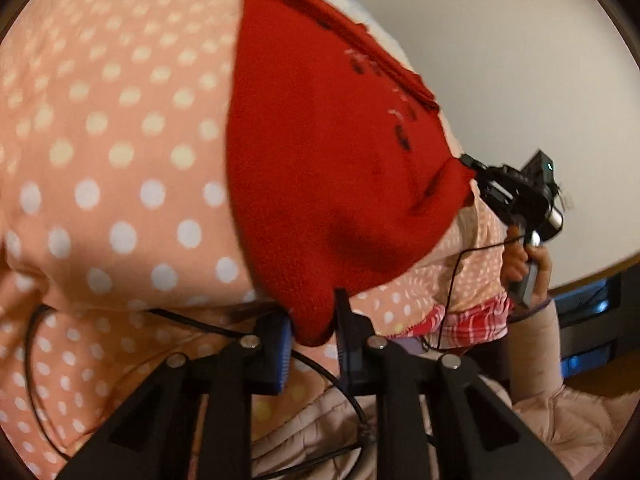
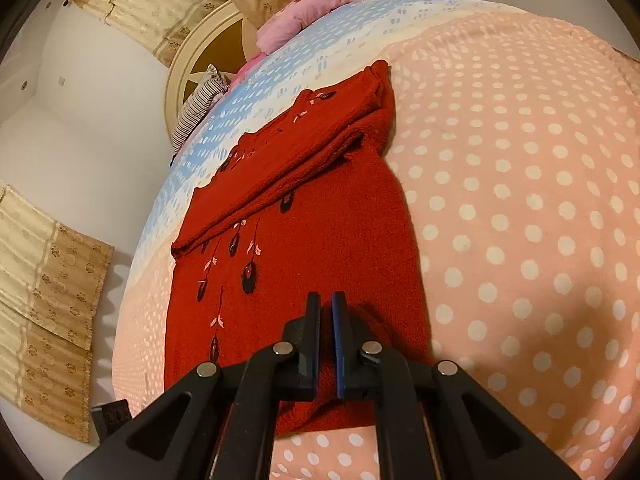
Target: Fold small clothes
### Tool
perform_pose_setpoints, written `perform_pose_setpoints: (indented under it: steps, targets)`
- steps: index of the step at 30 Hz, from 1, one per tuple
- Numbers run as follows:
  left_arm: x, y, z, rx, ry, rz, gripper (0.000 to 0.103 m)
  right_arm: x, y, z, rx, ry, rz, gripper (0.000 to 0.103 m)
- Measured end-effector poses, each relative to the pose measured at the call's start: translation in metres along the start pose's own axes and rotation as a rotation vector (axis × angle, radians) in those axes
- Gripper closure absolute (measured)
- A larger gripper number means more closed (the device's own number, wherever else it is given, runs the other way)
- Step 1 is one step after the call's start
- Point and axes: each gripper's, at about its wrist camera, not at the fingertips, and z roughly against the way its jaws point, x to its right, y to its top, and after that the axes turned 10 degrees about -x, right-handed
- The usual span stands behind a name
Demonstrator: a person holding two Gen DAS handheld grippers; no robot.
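The red sweater [image 2: 304,240] lies on the pink dotted blanket [image 2: 520,200], one sleeve folded across its body. The left gripper [image 1: 314,320] stands narrow, a corner of the sweater's hem pinched between its fingers. The right gripper [image 2: 326,300] is closed, its fingers nearly touching over the sweater's lower part; in the left wrist view its tips grip the sweater's other corner. A hand [image 1: 524,256] holds its handle.

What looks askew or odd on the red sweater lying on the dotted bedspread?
The red sweater has a sleeve folded diagonally across its chest, not square with the body. Otherwise nothing looks damaged or spilled on the dotted bedspread.
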Motion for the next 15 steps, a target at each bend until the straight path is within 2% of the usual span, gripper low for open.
perform_pose_setpoints:
  steps: [2, 5, 9, 12, 13, 15]
  targets:
    - [0.008, 0.000, 0.005, 0.010, 0.024, -0.032, 0.083, 0.000, 0.000, 0.002, 0.001, 0.000, 0.005, 0.098]
    - [0.015, 0.009, 0.015, 0.032, -0.007, -0.046, 0.085, -0.002, 0.002, 0.003, 0.003, -0.001, 0.011, 0.098]
    - [0.017, 0.038, 0.037, 0.077, -0.066, -0.057, 0.085, -0.005, 0.012, 0.002, 0.013, 0.000, 0.005, 0.098]
    - [0.004, 0.072, 0.051, 0.113, -0.118, -0.002, 0.085, -0.003, 0.020, -0.004, 0.016, -0.011, -0.006, 0.098]
    - [0.000, 0.084, 0.053, 0.126, -0.119, 0.015, 0.085, -0.003, 0.023, -0.007, 0.015, -0.015, -0.013, 0.098]
    - [-0.010, 0.111, 0.055, 0.156, -0.052, 0.047, 0.085, 0.002, 0.028, -0.015, 0.010, -0.022, -0.036, 0.098]
